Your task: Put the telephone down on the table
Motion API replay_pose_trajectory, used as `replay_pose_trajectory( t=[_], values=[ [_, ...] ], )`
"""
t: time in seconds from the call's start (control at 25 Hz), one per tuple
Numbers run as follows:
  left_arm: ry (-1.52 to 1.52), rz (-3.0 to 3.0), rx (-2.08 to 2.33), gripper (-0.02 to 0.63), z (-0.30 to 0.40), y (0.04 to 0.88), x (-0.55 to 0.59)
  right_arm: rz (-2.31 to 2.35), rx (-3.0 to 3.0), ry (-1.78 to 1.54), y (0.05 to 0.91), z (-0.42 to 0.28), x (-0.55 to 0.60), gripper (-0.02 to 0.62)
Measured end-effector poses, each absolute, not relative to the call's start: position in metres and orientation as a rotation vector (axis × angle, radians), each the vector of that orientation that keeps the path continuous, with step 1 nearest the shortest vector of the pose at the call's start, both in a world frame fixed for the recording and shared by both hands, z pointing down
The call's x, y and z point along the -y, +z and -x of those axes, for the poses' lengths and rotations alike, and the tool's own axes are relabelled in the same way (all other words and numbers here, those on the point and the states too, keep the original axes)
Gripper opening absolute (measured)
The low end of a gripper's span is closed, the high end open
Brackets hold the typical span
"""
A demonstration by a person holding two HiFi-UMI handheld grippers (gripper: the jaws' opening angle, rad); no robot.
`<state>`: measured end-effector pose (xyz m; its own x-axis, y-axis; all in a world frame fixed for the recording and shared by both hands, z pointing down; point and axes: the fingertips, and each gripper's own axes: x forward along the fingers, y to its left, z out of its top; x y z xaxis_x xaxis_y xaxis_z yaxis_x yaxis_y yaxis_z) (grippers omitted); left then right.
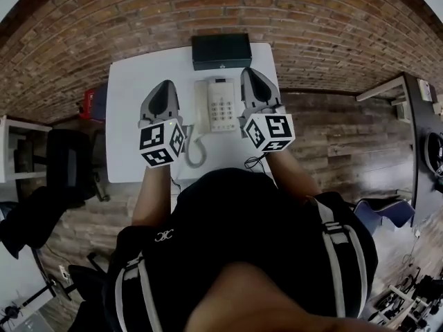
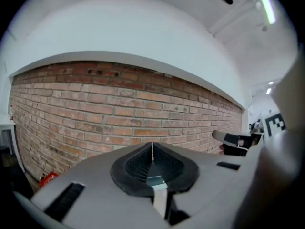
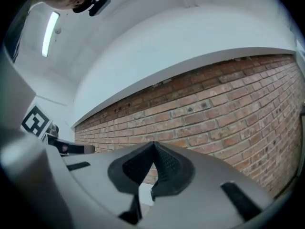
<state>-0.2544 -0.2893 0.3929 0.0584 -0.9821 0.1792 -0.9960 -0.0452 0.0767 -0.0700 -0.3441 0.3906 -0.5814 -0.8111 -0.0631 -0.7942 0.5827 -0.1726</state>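
A white desk telephone (image 1: pixel 220 105) with a keypad lies on the white table (image 1: pixel 131 102), its coiled cord (image 1: pixel 194 151) looping off its near left corner. My left gripper (image 1: pixel 166 88) is raised above the table to the telephone's left, shut and empty. My right gripper (image 1: pixel 250 75) is raised at the telephone's right, also shut and empty. In the left gripper view the left gripper (image 2: pixel 152 146) points level at a brick wall, its jaws pressed together. The right gripper (image 3: pixel 153 146) looks the same in the right gripper view, with nothing between the pads.
A black box (image 1: pixel 221 50) stands at the table's far edge behind the telephone. A brick wall (image 1: pixel 291 19) runs behind the table. A black chair (image 1: pixel 66 161) stands at the left, a red object (image 1: pixel 88 103) is by the table's left edge, and a desk edge (image 1: pixel 415 116) lies at the right.
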Motion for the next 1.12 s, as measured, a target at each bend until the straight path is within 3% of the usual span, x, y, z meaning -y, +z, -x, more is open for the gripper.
replay_pose_trajectory(
  t=[1.12],
  values=[
    [0.162, -2.161, 2.03, 0.009, 0.239, 0.398, 0.276, 1.412, -2.721, -0.072, 0.394, 0.084, 0.33, -0.002]
  ],
)
